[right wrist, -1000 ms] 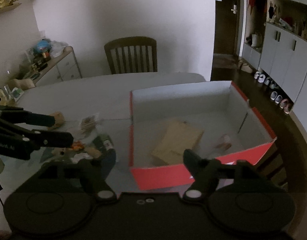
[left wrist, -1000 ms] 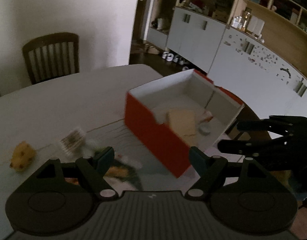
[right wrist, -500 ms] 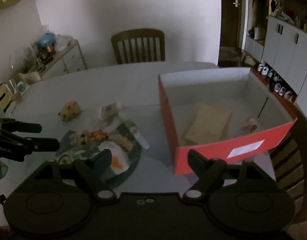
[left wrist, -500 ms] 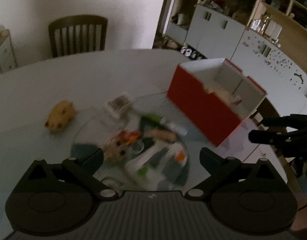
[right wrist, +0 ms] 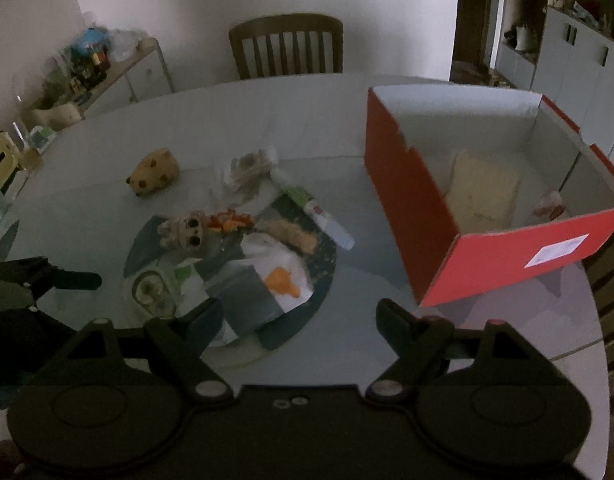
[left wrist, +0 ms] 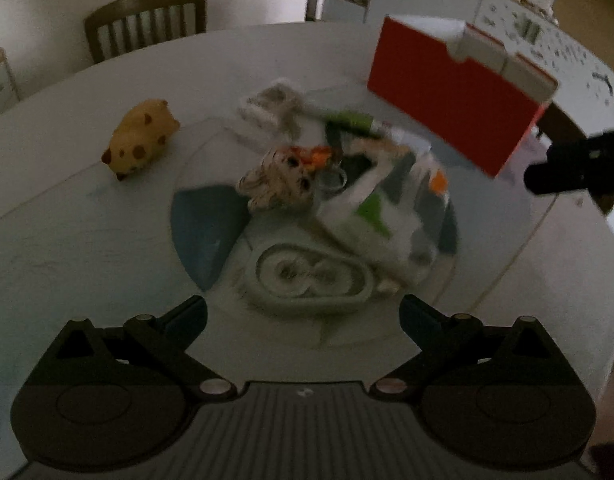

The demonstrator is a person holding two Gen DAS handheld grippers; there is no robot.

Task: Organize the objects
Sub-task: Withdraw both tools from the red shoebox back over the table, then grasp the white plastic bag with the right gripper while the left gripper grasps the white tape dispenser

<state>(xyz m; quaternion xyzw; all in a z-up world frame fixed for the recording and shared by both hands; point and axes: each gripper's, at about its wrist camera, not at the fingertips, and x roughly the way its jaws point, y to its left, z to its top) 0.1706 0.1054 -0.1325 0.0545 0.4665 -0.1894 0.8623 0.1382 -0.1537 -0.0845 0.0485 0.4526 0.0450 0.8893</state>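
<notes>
A red open box (right wrist: pixel 487 248) stands on the table at the right, with a tan packet (right wrist: pixel 483 192) inside; it also shows in the left wrist view (left wrist: pixel 451 100). A pile of small items lies on a round mat (right wrist: pixel 315 280): a big-eyed plush (right wrist: pixel 187 232), a white and green tube (right wrist: pixel 319 212), a folded cloth (right wrist: pixel 267 280), a green oval case (left wrist: pixel 311 276). A yellow spotted toy (left wrist: pixel 139 136) lies apart at the left. My left gripper (left wrist: pixel 303 316) is open above the pile's near edge. My right gripper (right wrist: pixel 297 316) is open and empty, near the mat.
A wooden chair (right wrist: pixel 287 46) stands behind the table. A side cabinet (right wrist: pixel 87 76) with clutter is at the far left, white cupboards (right wrist: pixel 579 60) at the right. A clear packet (right wrist: pixel 247 168) lies behind the pile.
Both grippers have swung left, away from the red box, and now face the pile on the mat. The left gripper has come closer to the pile. Both stay open.
</notes>
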